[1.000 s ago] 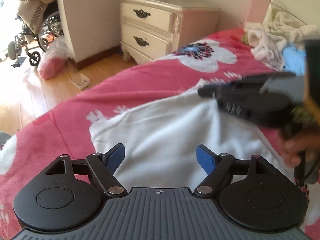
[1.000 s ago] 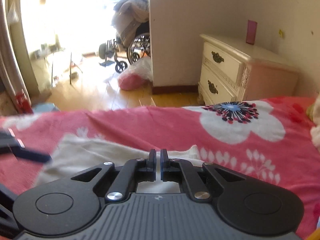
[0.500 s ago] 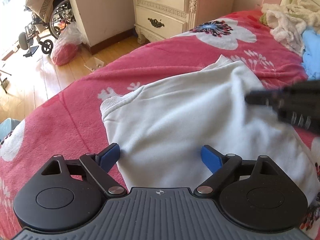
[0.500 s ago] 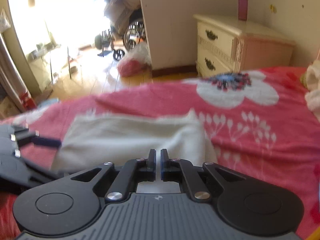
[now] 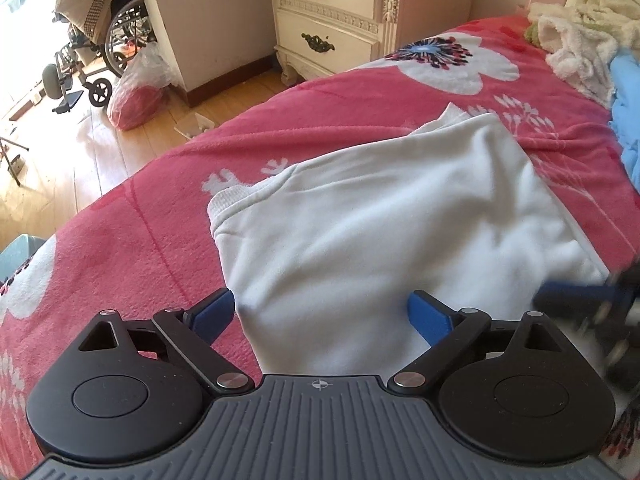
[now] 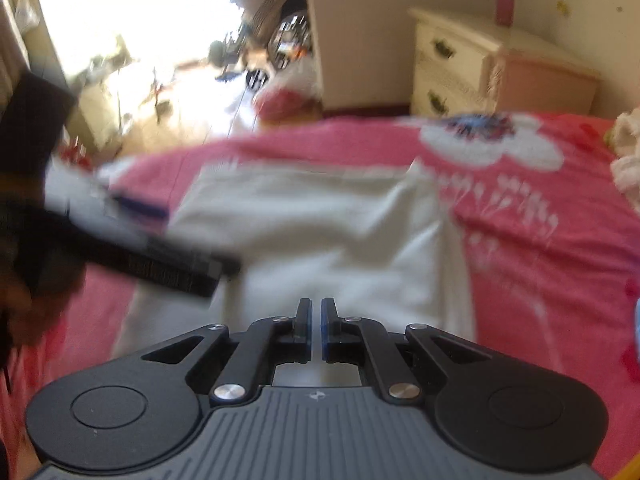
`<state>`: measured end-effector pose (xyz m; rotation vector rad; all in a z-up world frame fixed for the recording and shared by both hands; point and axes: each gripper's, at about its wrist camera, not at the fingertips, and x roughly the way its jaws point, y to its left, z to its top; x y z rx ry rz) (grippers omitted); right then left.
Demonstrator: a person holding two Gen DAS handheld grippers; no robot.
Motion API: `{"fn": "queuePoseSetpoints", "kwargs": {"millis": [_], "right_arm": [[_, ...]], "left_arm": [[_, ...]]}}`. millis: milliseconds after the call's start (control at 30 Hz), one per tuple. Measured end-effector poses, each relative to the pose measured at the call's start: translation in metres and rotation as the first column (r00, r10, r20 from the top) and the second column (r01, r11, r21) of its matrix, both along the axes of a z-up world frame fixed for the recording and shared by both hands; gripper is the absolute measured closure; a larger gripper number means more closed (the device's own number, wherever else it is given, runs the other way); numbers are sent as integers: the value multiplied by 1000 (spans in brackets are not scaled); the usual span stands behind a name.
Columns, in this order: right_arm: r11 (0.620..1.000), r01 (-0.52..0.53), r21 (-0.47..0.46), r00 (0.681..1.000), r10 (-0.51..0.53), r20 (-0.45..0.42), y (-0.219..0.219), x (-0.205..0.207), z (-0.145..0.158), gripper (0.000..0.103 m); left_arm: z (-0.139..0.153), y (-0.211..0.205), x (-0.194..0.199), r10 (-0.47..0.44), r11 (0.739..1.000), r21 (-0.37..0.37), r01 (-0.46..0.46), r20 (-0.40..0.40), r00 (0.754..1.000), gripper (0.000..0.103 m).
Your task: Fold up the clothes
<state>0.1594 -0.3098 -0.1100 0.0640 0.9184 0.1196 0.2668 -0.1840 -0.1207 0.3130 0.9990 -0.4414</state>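
Observation:
A white garment (image 5: 384, 220) lies spread on the red flowered blanket (image 5: 140, 240), its ribbed cuff at the left edge. My left gripper (image 5: 320, 308) hovers over the garment's near edge, its jaws opening wide. The left fingertip sits over the blanket and the right one over the cloth, and neither pad presses on it. It shows blurred at the left of the right wrist view as the left gripper (image 6: 160, 248). My right gripper (image 6: 316, 312) is shut above the white garment (image 6: 340, 240), with nothing seen between its pads. It also enters the left wrist view as a blurred right gripper (image 5: 580, 296).
A cream nightstand (image 5: 340, 28) stands past the bed's far edge. On the wooden floor are a wheelchair (image 5: 100, 40) and a red bag (image 5: 136, 92). A pile of white fluffy cloth (image 5: 580, 48) and a blue cloth (image 5: 628, 100) lie at the bed's far right.
My left jaws have spread wider and that view has tipped down toward the garment. The right gripper has swept from the garment's far right side to its near right edge.

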Motion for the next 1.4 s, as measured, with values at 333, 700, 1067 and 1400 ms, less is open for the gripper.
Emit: {"fn": "queuePoseSetpoints", "kwargs": {"millis": [333, 700, 1067, 1400], "right_arm": [[996, -25, -90, 999, 28, 38, 15, -10, -17, 99], [997, -15, -79, 997, 20, 70, 13, -16, -21, 99], [998, -8, -57, 997, 13, 76, 9, -15, -23, 99], [998, -6, -67, 996, 12, 84, 12, -17, -24, 99]], "left_arm": [[-2, 2, 2, 16, 1000, 2, -16, -8, 1000, 5], [8, 22, -29, 30, 999, -19, -30, -6, 1000, 5], [-10, 24, -34, 54, 999, -6, -54, -65, 996, 3], [-13, 23, -45, 77, 997, -6, -77, -31, 997, 0]]}}
